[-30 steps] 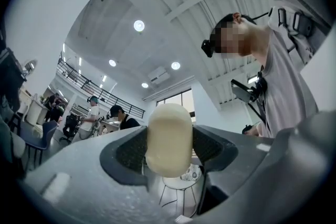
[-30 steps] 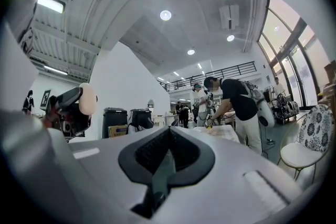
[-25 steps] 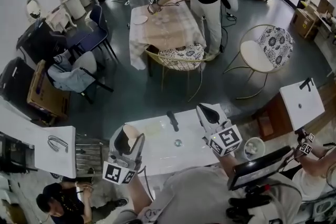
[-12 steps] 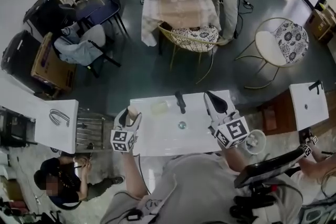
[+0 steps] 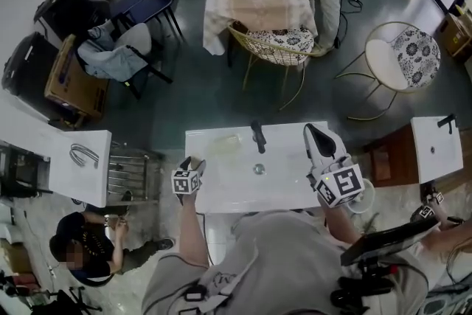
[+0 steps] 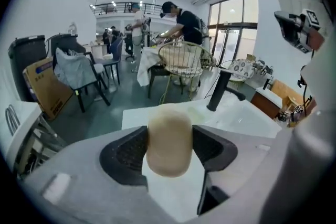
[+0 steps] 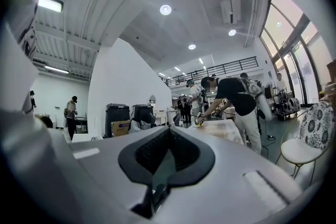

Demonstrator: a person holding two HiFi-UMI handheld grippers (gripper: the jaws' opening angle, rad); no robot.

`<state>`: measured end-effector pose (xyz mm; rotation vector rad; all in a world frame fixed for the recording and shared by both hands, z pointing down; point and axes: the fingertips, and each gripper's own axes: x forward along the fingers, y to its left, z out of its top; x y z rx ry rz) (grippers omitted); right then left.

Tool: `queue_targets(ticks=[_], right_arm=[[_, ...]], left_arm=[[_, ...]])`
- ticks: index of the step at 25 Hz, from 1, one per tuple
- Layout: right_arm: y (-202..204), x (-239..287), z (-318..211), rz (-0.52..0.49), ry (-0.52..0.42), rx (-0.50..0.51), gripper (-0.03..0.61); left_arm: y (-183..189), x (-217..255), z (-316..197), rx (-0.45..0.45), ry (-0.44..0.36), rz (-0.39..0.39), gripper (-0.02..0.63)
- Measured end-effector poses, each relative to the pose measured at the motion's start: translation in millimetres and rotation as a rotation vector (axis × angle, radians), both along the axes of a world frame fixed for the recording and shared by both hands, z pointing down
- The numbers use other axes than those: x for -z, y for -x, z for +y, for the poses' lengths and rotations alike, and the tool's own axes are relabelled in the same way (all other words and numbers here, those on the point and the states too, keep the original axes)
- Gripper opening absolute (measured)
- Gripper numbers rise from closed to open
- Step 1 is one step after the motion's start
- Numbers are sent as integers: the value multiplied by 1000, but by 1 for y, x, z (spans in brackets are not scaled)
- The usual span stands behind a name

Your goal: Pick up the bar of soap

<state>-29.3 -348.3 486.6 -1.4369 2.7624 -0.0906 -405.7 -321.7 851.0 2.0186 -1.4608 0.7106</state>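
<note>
The left gripper (image 6: 168,132) pinches the soap (image 6: 169,147) (a pale, rounded bar) at the sink's (image 5: 228,184) 9 o'clock edge; the right gripper (image 7: 167,153), jaws pressed together, hovers at 3 o'clock.

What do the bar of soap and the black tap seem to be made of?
The bar of soap: probably solid soap, matte cream, with rounded, waxy-looking edges. The tap: likely metal with a matte black finish; dark, slim, no gleam.
</note>
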Motion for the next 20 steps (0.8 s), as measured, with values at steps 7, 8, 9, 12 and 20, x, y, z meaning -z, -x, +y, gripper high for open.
queue_targets(ticks=[7, 8, 9, 12, 20], right_arm=[[-14, -5, 6, 18, 15, -43, -2], [-17, -6, 7, 19, 19, -53, -2], [-21, -7, 7, 19, 23, -63, -2], [-29, -6, 5, 14, 21, -87, -2], [-32, -10, 7, -10, 25, -103, -2]], left_arm=[[28, -105, 25, 118, 248, 5, 256], [33, -111, 28, 147, 256, -4, 254], [37, -114, 28, 173, 256, -17, 252], [45, -116, 23, 209, 253, -73, 264], [52, -121, 28, 269, 236, -36, 284]])
